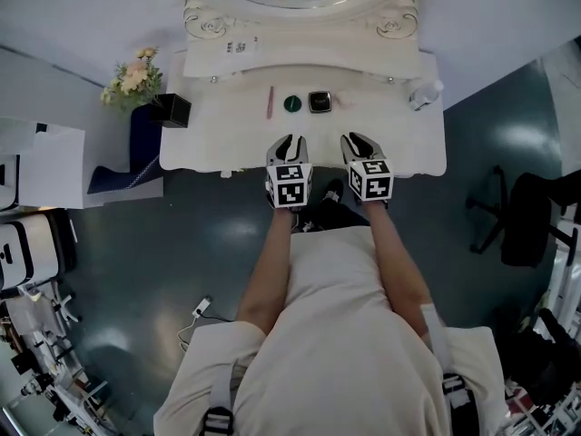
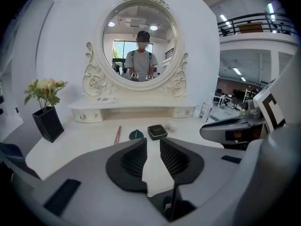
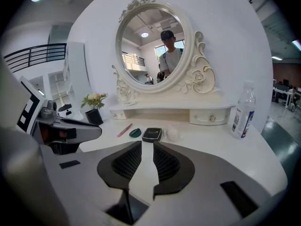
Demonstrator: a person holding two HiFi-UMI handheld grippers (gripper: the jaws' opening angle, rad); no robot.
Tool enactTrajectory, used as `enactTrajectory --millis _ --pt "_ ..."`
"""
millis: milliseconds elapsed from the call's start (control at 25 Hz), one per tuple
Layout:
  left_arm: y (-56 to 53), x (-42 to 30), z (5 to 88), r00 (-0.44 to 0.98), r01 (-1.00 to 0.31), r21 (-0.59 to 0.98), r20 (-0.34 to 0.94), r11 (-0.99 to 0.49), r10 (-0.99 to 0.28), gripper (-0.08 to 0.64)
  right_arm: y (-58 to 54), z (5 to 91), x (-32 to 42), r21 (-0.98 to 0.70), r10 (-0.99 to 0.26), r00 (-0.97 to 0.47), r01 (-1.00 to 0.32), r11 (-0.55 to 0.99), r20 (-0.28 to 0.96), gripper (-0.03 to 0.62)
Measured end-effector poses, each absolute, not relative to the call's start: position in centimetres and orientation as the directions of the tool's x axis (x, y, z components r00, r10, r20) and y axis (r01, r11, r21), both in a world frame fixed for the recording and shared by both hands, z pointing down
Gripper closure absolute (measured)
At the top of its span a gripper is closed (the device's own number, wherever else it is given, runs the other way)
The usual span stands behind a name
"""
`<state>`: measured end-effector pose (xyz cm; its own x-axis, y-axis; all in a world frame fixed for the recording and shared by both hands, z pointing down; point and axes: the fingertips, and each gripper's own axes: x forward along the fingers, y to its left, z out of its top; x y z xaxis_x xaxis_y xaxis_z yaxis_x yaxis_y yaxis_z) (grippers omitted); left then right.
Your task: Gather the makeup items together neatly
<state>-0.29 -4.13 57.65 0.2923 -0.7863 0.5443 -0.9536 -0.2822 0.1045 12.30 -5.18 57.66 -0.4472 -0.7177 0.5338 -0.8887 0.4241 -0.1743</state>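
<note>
On the white vanity table (image 1: 218, 143) a row of makeup items lies below the mirror: a pink pencil (image 1: 270, 102), a round green item (image 1: 292, 104), a black compact (image 1: 319, 102) and a pale clear puff (image 1: 342, 101). My left gripper (image 1: 290, 148) hovers over the table's front edge, just short of the green item. Its jaws stand a narrow gap apart with nothing between them (image 2: 153, 142). My right gripper (image 1: 357, 145) is beside it, near the compact (image 3: 152, 134), also narrowly open and empty (image 3: 147, 145).
A black vase with flowers (image 1: 169, 109) stands at the table's left end. A clear water bottle (image 1: 425, 93) stands at the right end. An oval mirror (image 2: 139, 44) rises behind a raised drawer shelf (image 1: 300, 62). A black office chair (image 1: 522, 216) is on the floor to the right.
</note>
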Motion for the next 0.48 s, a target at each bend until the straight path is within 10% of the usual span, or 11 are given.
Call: enactTrajectory --millis 480 --pt "0.2 -1.4 56.8 0.307 -0.949 0.094 0.501 -0.302 -0.809 0.485 0.0 57.6 12.6 -0.157 -0.742 -0.434 -0.896 0.416 0.510 0.519"
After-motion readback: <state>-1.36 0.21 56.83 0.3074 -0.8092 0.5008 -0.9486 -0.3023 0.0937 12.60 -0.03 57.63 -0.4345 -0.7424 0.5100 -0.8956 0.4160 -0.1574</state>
